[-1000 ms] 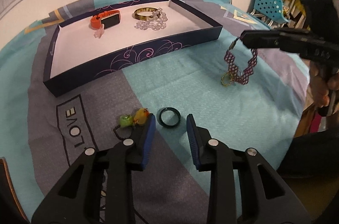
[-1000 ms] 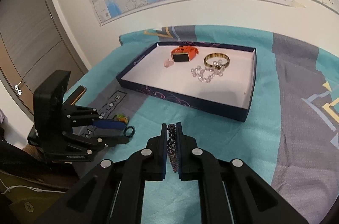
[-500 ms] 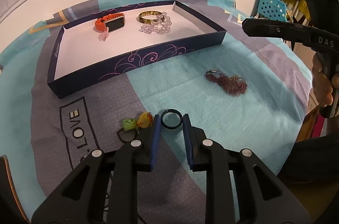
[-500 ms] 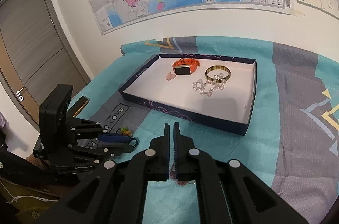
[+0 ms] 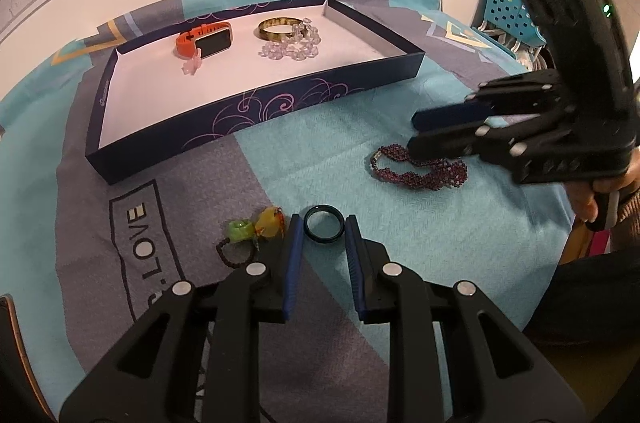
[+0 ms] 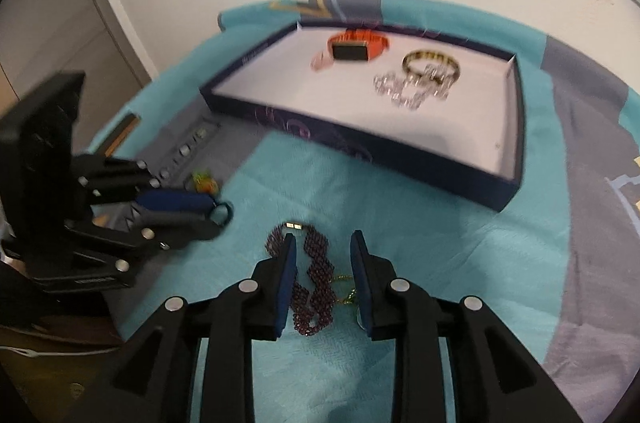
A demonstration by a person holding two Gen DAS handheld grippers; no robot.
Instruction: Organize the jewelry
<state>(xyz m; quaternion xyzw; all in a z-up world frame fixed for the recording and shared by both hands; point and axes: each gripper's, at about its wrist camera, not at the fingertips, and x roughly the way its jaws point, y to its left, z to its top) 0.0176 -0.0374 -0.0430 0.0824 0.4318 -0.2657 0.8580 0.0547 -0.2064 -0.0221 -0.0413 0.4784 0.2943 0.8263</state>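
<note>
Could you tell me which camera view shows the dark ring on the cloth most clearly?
The left wrist view: the dark ring lies sharp and whole between the fingers of the open left gripper. In the right wrist view the ring is small, motion-blurred and partly hidden behind that gripper's fingertips.

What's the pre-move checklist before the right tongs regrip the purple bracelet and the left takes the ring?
1. Right tongs open: ok, wide gap between the pads.
2. Purple beaded bracelet between the right pads: ok, it lies flat on the cloth in the gap, ungripped.
3. Left tongs open: ok.
4. Dark ring lined up with the left tongs: ok, it sits on the cloth between the tips, not clamped.
5. Green and yellow bead charm clear of the left tongs: cannot tell, it lies right against the left pad.
6. Drop room in the navy tray: ok, the near half of the white floor is bare.
</note>
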